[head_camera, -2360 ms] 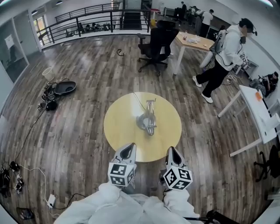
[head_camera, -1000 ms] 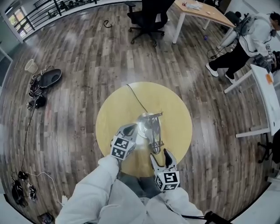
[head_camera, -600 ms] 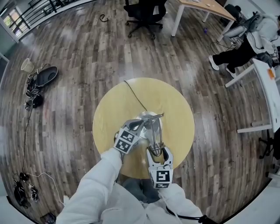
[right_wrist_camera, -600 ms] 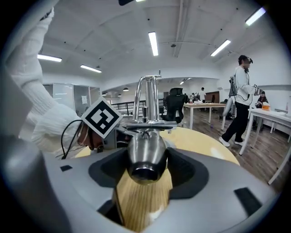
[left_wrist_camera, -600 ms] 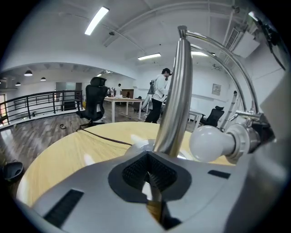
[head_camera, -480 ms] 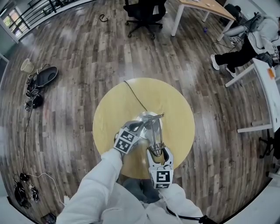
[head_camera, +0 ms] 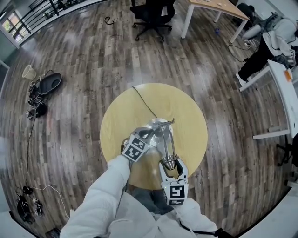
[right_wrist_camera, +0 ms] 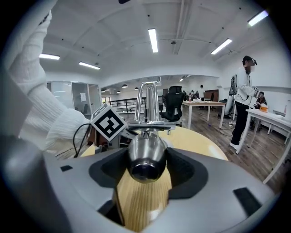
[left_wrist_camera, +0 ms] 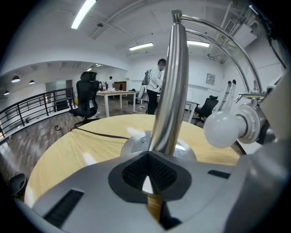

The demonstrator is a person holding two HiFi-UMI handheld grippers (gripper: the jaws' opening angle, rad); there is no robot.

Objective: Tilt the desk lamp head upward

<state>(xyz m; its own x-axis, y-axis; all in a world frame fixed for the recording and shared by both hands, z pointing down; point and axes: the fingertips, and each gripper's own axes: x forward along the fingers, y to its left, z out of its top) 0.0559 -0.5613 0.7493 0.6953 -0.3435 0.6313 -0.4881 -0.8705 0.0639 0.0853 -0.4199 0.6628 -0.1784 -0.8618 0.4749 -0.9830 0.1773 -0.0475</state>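
A chrome desk lamp stands on a round yellow table (head_camera: 188,109), with its round base (head_camera: 153,126) near the middle. Its bullet-shaped lamp head (right_wrist_camera: 145,156) sits between my right gripper's (right_wrist_camera: 145,164) pads, which press on both its sides. From above, the lamp head (head_camera: 168,161) points at me inside the right gripper (head_camera: 170,165). My left gripper (head_camera: 147,133) is down by the base. In the left gripper view the jaws are shut to a thin slit, and the left gripper (left_wrist_camera: 148,155) has its tips right at the foot of the chrome stem (left_wrist_camera: 170,91). The white bulb (left_wrist_camera: 222,130) shows at the right.
The lamp's dark cord (head_camera: 141,99) runs off the table's far edge. A black office chair (head_camera: 152,10) and a wooden desk (head_camera: 216,7) stand beyond it. A person (head_camera: 274,39) and a white table (head_camera: 285,88) are at the right. Cables and gear (head_camera: 41,90) lie on the floor at the left.
Both grippers came in from the near table edge to the lamp. In the last half second the right gripper and lamp head shifted slightly toward me, while the left gripper stayed at the base.
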